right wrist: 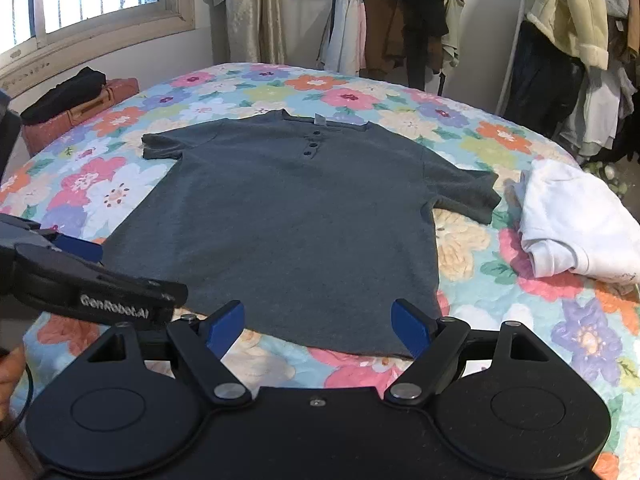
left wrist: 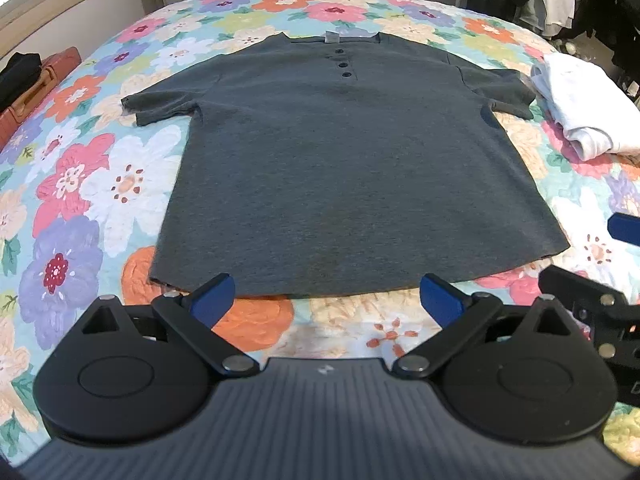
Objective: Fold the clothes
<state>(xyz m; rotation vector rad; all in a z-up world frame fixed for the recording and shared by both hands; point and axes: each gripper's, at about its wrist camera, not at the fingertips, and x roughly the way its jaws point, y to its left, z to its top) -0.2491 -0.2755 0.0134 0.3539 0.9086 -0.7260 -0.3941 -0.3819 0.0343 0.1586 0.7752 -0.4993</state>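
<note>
Bed, floral quilt [left wrist: 72, 184]: your grey shirt [left wrist: 340, 168] lies flat at its middle, hem toward the near edge, open quilt on both sides. Left gripper [left wrist: 328, 300] and right gripper [right wrist: 318, 326]: both released, jaws wide, nothing between, at the hem. White folded garment [right wrist: 576, 224] lies near the right edge. Right view alone shows the window [right wrist: 80, 4] and clothes rack [right wrist: 568, 40].

One dark grey short-sleeved cotton shirt [left wrist: 352, 168] lies flat just ahead of the jaws, with three dark round buttons [left wrist: 343, 64] at its neck, far from the jaws. One folded white garment [left wrist: 588, 108] sits to the right of the jaws. Two black grippers with blue pads: left gripper [left wrist: 326, 300], right gripper [right wrist: 318, 326].
</note>
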